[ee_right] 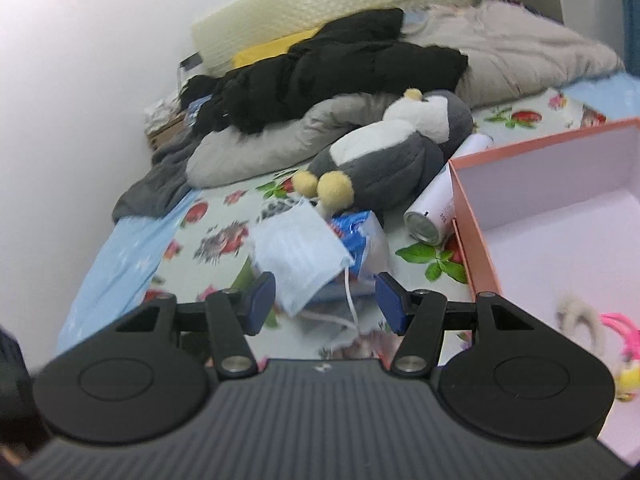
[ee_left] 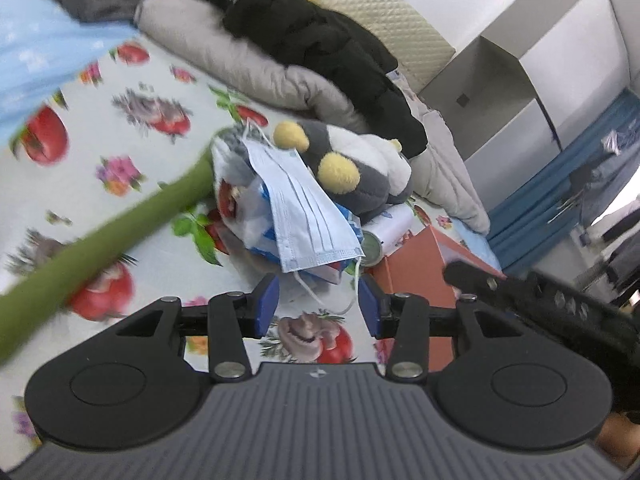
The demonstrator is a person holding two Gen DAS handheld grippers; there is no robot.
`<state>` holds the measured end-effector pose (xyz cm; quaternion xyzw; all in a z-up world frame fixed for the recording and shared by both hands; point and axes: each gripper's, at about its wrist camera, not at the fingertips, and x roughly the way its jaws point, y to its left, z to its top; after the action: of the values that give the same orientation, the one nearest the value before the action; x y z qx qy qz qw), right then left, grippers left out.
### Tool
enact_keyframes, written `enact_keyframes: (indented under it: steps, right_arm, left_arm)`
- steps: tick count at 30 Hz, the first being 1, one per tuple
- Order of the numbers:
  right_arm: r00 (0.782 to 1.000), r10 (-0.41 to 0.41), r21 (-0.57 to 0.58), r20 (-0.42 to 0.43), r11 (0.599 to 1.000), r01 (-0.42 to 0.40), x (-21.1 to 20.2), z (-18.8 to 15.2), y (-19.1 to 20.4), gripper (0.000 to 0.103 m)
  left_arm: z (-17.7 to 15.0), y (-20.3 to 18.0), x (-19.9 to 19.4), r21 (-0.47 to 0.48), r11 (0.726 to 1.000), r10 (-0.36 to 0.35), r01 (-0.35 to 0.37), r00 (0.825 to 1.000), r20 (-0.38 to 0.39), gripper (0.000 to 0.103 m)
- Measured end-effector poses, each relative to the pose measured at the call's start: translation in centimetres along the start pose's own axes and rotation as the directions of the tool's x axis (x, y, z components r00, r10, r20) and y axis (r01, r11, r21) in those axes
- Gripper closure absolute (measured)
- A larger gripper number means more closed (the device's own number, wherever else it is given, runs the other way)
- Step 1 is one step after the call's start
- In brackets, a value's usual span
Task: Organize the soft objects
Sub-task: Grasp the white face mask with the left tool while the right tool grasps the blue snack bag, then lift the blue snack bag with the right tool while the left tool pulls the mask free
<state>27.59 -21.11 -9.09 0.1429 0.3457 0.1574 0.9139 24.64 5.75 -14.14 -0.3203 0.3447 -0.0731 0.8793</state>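
Note:
A light blue face mask lies draped over a blue-and-white plastic packet on the flowered bed sheet. A grey and white penguin plush with yellow feet lies just behind it. My left gripper is open just short of the mask, with only the white ear loop lying between its blue pads. My right gripper is also open, and the mask has one corner and its loop in the gap, untouched. The penguin lies beyond. A long green soft strip runs from lower left towards the pile.
An orange box with a pale inside stands on the right and holds a scrunchie and pink items. A white can lies beside it. A black garment lies on a grey padded coat at the back. A light blue cloth is on the left.

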Motion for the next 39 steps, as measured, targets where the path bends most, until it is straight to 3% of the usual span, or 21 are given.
enact_keyframes:
  steps: [6, 17, 21, 26, 28, 29, 30, 32, 39]
  right_arm:
    - [1.0, -0.011, 0.132, -0.021, 0.991, 0.013, 5.4, 2.0, -1.6, 0.044]
    - [0.996, -0.048, 0.257, -0.075, 0.964, 0.066, 12.6, 3.1, -4.0, 0.052]
    - [0.993, -0.053, 0.324, -0.104, 0.942, 0.085, 13.9, 3.0, -5.2, 0.054]
    - [0.991, -0.014, 0.396, -0.132, 0.916, 0.065, 15.4, 2.7, -6.1, 0.063]
    - [0.989, 0.003, 0.412, -0.15, 0.909, 0.06, 16.1, 2.5, -6.2, 0.069]
    - [0.986, 0.006, 0.415, -0.167, 0.907, 0.064, 16.4, 2.3, -6.2, 0.075]
    - [0.984, 0.006, 0.415, -0.179, 0.907, 0.07, 16.5, 2.3, -6.2, 0.077]
    - [0.983, 0.005, 0.405, -0.182, 0.911, 0.07, 16.4, 2.2, -5.9, 0.085]
    - [0.991, -0.004, 0.344, -0.137, 0.938, 0.051, 13.7, 2.8, -4.5, 0.088]
  left_arm:
    - [0.5, 1.5, 4.5, -0.096, 0.995, -0.033, 0.03, 0.999, -0.034, 0.044]
    - [1.1, 4.4, 9.0, -0.243, 0.966, -0.108, 0.093, 0.993, -0.051, 0.045]
    - [1.2, 4.6, 10.1, -0.25, 0.962, -0.122, 0.105, 0.991, -0.054, 0.046]
    - [1.2, 4.8, 11.5, -0.266, 0.959, -0.119, 0.096, 0.99, -0.07, 0.063]
    - [1.1, 4.9, 11.7, -0.273, 0.957, -0.123, 0.099, 0.99, -0.075, 0.08]
    - [1.1, 4.9, 11.7, -0.271, 0.958, -0.121, 0.098, 0.99, -0.071, 0.093]
    - [1.1, 4.8, 11.6, -0.259, 0.961, -0.114, 0.093, 0.991, -0.066, 0.096]
    - [1.1, 4.6, 11.1, -0.241, 0.965, -0.123, 0.107, 0.991, -0.05, 0.099]
    - [1.9, 3.2, 6.9, -0.188, 0.971, -0.15, 0.147, 0.989, -0.001, 0.103]
